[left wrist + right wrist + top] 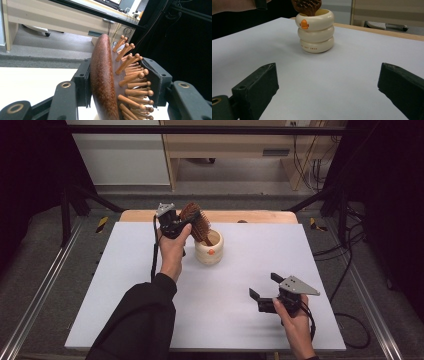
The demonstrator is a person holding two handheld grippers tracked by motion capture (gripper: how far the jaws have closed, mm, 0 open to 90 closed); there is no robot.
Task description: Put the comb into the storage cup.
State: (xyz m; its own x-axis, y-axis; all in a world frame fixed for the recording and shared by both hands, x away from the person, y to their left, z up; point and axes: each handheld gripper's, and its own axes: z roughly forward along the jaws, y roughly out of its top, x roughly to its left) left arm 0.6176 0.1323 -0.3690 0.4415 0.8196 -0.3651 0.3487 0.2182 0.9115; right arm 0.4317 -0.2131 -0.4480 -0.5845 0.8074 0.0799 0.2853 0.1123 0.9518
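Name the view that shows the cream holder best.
The right gripper view: the ringed cream holder shows whole, with its orange mark. The high view shows it small, the wooden hairbrush standing in it.

A lab: black frame rails (200, 130), trailing cables (350, 265), curtains.

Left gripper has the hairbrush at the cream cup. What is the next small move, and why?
Probably open the left gripper. It is clamped on the head of the hairbrush, and the handle already seems to sit inside the cup; whether it touches bottom is hidden. The right gripper hovers open, apart from both.
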